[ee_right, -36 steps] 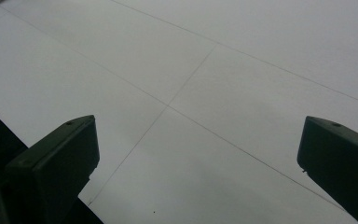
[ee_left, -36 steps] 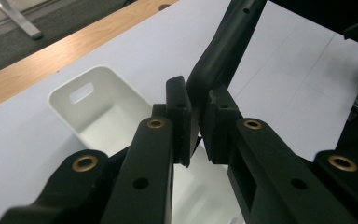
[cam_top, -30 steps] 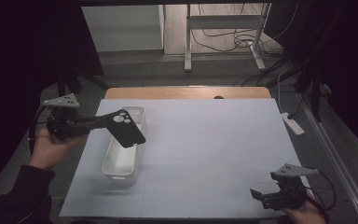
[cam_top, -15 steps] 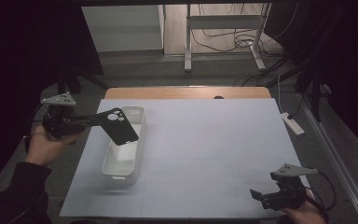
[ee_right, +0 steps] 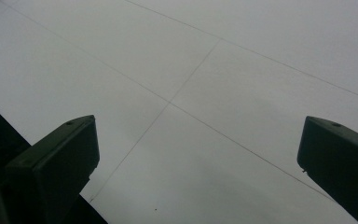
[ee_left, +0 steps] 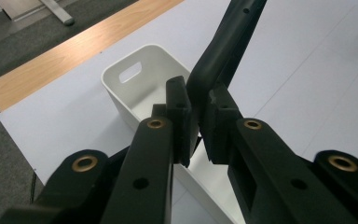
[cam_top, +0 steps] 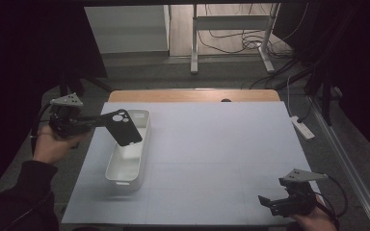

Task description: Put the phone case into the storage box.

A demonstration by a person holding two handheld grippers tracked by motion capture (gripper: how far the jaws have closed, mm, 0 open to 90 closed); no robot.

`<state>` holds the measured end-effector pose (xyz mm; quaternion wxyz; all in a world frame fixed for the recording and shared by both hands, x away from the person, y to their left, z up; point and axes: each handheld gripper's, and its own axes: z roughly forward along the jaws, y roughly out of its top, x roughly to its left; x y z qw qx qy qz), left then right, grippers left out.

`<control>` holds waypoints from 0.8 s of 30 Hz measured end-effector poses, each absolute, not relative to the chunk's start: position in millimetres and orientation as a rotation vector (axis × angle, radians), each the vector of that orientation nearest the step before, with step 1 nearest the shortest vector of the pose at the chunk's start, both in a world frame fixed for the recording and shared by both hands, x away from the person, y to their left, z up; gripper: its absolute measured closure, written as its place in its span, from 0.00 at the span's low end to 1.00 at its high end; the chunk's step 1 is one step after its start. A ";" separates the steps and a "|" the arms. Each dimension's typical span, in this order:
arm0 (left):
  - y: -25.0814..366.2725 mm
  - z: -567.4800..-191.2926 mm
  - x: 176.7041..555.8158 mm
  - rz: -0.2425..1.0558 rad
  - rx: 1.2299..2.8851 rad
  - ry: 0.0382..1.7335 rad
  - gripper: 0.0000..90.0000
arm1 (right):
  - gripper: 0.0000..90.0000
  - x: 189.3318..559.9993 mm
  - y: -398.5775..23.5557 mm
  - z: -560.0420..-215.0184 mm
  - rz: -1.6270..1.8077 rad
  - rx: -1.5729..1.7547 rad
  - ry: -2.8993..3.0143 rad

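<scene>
At the worktop's near right corner the right claw point(cam_top: 275, 204) rests idle, jaws wide apart with nothing between them. Farther off, by the left edge, the left claw point(cam_top: 99, 120) is clamped on one end of a black phone case point(cam_top: 124, 127), holding it tilted over the far end of the white bin point(cam_top: 118, 174). The step in hand looks like placing: next, lower the case inside the bin walls, then release.

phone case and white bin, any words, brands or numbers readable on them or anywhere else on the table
None can be read: the black phone case held by the left gripper is plain, with only camera cutouts.
The white bin is unmarked.
The white table cover bears only thin lines.
</scene>
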<state>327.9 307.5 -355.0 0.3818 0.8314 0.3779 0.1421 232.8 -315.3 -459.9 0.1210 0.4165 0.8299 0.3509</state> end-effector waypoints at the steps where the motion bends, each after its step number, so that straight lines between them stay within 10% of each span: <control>1: 307.3 -356.0 329.5 0.362 2.122 0.966 0.91 | 0.00 232.7 -315.5 -459.7 1.023 1.217 2.425; 24: 301.0 -375.6 364.8 0.376 2.134 0.963 0.91 | 0.00 232.6 -315.7 -459.8 1.022 1.224 2.419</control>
